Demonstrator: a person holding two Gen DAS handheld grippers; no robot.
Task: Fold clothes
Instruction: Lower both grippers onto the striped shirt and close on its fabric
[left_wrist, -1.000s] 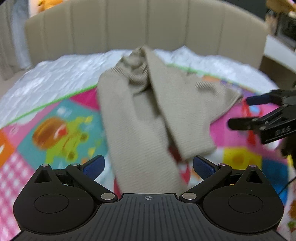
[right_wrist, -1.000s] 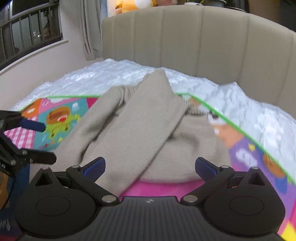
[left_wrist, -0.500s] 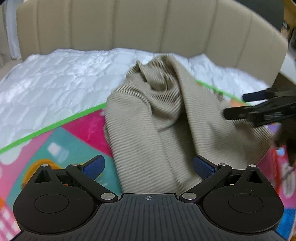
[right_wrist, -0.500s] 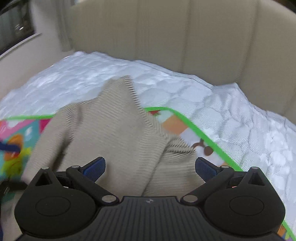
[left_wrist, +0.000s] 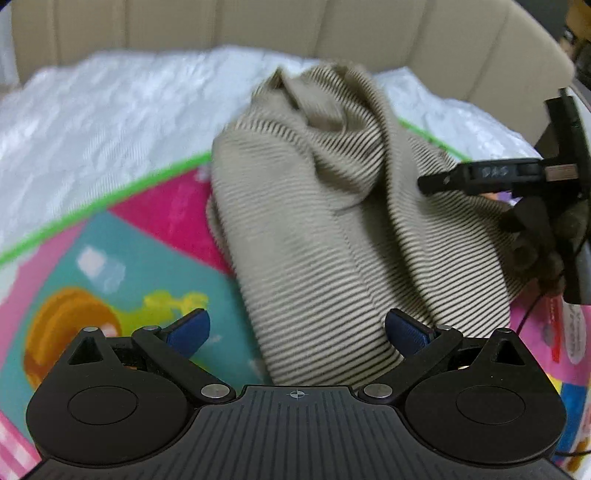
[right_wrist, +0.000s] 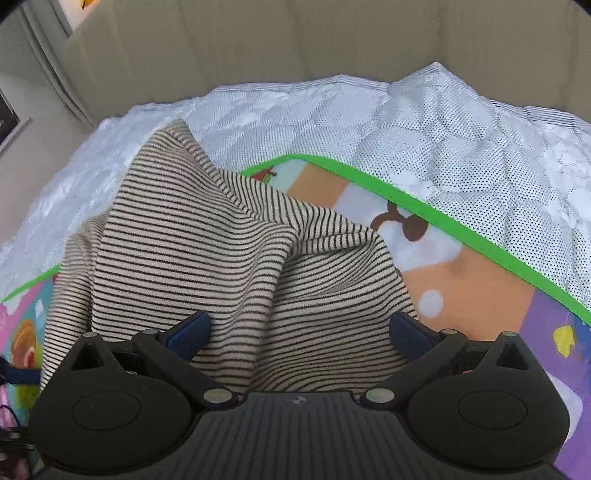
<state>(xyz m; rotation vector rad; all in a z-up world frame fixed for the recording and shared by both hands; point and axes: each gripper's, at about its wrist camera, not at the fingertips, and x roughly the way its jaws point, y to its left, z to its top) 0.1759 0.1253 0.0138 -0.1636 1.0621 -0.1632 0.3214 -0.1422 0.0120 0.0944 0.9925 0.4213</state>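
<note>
A beige garment with thin dark stripes (left_wrist: 314, 236) lies crumpled on a colourful play mat (left_wrist: 122, 258) on the bed. My left gripper (left_wrist: 297, 330) is open, its blue pads on either side of the garment's near end without touching it. In the right wrist view the same garment (right_wrist: 207, 251) fills the lower left, and my right gripper (right_wrist: 299, 332) is open over its near edge. In the left wrist view the right gripper (left_wrist: 480, 173) also shows at the right, above the cloth, held by a hand (left_wrist: 546, 243).
A white quilted cover (right_wrist: 424, 122) spreads behind the mat, whose green border (right_wrist: 461, 232) runs diagonally. A beige padded headboard (left_wrist: 295, 26) closes off the back. A curtain (right_wrist: 55, 62) hangs at the far left.
Both grippers have moved forward and closer to the garment, now larger in both views. The right gripper has moved up over the cloth's right side. Both stay open.
</note>
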